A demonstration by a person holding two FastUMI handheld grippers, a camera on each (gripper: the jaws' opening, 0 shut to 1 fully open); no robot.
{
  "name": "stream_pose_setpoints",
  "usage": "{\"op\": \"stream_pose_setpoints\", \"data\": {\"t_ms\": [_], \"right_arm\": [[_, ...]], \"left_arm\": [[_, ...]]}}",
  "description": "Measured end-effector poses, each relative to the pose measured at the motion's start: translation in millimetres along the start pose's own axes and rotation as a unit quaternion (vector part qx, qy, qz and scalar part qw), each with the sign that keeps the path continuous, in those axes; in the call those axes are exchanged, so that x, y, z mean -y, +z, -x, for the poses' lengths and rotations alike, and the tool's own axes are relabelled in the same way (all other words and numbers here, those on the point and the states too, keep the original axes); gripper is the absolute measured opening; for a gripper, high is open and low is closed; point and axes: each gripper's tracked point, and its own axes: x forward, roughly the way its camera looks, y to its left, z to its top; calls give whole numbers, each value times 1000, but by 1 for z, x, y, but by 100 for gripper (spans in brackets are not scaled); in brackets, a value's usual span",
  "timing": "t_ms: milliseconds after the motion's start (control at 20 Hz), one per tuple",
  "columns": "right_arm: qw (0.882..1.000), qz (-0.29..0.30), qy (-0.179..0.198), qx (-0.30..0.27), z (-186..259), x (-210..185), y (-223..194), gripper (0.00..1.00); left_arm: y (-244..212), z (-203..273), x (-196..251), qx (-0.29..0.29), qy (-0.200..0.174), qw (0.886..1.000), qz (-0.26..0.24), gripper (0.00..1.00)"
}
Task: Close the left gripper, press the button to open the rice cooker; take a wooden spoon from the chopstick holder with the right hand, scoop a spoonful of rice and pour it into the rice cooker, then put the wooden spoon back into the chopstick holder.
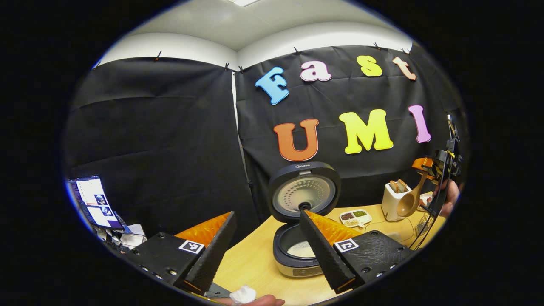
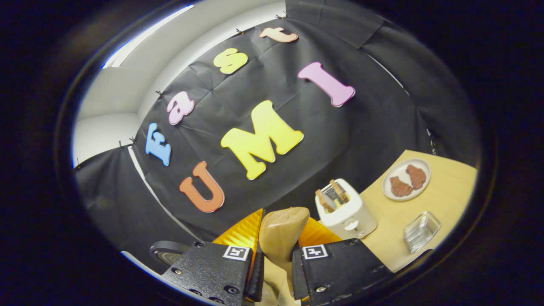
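Observation:
The rice cooker point(image 1: 297, 257) stands on the wooden table with its lid point(image 1: 304, 191) tipped up; white rice point(image 1: 301, 250) lies in the pot. My left gripper point(image 1: 267, 216) hovers in front of it, open, nothing between its fingers. In the right gripper view my right gripper point(image 2: 284, 221) is shut on the wooden spoon point(image 2: 280, 242), whose bowl sticks up past the fingertips. In the left gripper view the right gripper point(image 1: 429, 168) hangs at the far right above the table, with the wooden spoon point(image 1: 410, 202) slanting bowl-down beside the toaster.
A white toaster point(image 2: 346, 210) with toast stands by the back wall. Near it are a plate point(image 2: 389, 180) with two brown pieces, a clear ribbed holder point(image 2: 420, 231) and a divided dish point(image 1: 356, 217) of grains. A monitor point(image 1: 93, 202) sits off the table's left.

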Motion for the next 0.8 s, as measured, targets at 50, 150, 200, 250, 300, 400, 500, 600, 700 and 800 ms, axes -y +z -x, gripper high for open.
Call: {"op": "stream_pose_setpoints", "data": {"t_ms": [50,150,200,250,300,400,500,600,700,800], "right_arm": [[1000,9,-12,4,-2,19,10,32],[999,19,-32,12,2,52,27,32],[999,24,-43,11,3,69,32,32],[998,30,-54,13,4,86,39,32],[997,36,-63,15,4,101,44,32],[996,47,-78,18,5,128,53,32],[994,54,-89,18,5,151,57,32],[994,54,-98,14,4,169,56,32],[994,49,-102,8,3,184,50,32],[993,44,-107,4,2,197,43,32]], "left_arm": [[1,1,6,1,-2,1000,-1,95],[2,0,17,0,-7,1000,-4,95],[4,1,24,2,-9,1000,-3,95],[5,0,32,2,-12,1000,-5,96],[7,1,38,3,-13,1000,-7,96],[12,1,48,12,-16,1000,-10,95],[17,0,59,19,-20,1000,-13,91],[17,1,69,18,-27,999,-11,95],[19,1,76,18,-29,999,-12,95],[21,1,80,20,-30,999,-16,95]]}}
